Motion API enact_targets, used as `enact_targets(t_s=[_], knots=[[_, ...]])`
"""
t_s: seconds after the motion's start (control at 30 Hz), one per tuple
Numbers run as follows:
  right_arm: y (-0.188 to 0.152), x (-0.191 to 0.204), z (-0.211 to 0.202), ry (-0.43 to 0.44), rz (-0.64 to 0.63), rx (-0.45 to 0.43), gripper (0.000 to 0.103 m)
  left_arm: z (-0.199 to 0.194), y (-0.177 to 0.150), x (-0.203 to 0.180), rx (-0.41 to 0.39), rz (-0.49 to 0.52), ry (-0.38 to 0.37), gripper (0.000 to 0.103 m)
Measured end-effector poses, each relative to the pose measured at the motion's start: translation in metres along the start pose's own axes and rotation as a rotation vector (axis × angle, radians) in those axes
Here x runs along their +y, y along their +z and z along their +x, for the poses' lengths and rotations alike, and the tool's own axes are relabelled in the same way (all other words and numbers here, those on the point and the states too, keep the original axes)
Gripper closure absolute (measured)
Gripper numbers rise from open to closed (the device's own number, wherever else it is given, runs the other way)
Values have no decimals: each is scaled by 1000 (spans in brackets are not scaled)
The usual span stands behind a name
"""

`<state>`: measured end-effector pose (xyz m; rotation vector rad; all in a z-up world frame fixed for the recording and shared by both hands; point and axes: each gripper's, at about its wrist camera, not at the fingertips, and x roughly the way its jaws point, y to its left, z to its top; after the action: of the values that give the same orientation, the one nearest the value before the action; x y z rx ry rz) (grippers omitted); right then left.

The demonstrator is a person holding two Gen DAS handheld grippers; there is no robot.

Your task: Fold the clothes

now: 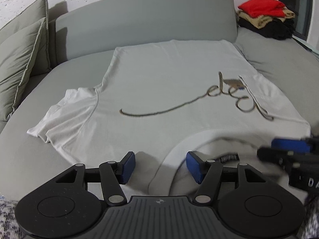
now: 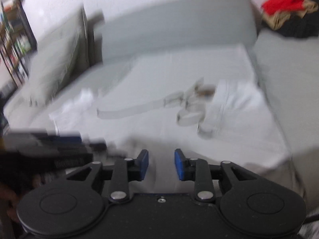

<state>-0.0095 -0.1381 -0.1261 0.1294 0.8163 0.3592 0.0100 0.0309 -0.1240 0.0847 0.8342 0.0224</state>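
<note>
White cotton T-shirt w/ script print point(image 1: 159, 83) flat on grey sofa point(image 1: 139, 20). Soft, light, limp; I'd pinch hem corners. Left gripper point(image 1: 160, 167), right gripper point(image 2: 161, 164): both released, nothing held.

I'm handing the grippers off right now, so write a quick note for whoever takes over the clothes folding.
Left gripper: open, empty, hovering at the collar of the white T-shirt.
Right gripper: fingers apart, nothing between them, near the shirt's near edge; the right wrist view is blurred.
Shirt lies print up on the grey sofa, neck towards you. One sleeve is folded in over the script print; the other sleeve lies spread out.
A stack of folded clothes sits at the sofa's far corner.
Left: fold the spread sleeve in, fold the body, add to stack.
</note>
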Motion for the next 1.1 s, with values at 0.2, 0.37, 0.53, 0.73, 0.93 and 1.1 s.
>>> enact_targets(t_s=[0.2,0.37,0.53,0.73,0.93,1.1], knots=[[-4,-1,-21,49,29,-53,69,-34,-20,26,-85,-31,-54,55],[2,7,-21,117,22,-140,49,-39,-19,79,-166,-245,50,53],[17,16,5,209,17,-106,45,-28,-15,163,-146,-655,53,54],[24,-9,32,258,181,-51,44,2,-21,243,-100,-1057,-51,55],[18,-32,40,267,325,-50,43,40,-34,275,-12,-1306,-208,58],[16,-35,43,261,341,-64,43,57,-28,288,31,-1346,-224,64]])
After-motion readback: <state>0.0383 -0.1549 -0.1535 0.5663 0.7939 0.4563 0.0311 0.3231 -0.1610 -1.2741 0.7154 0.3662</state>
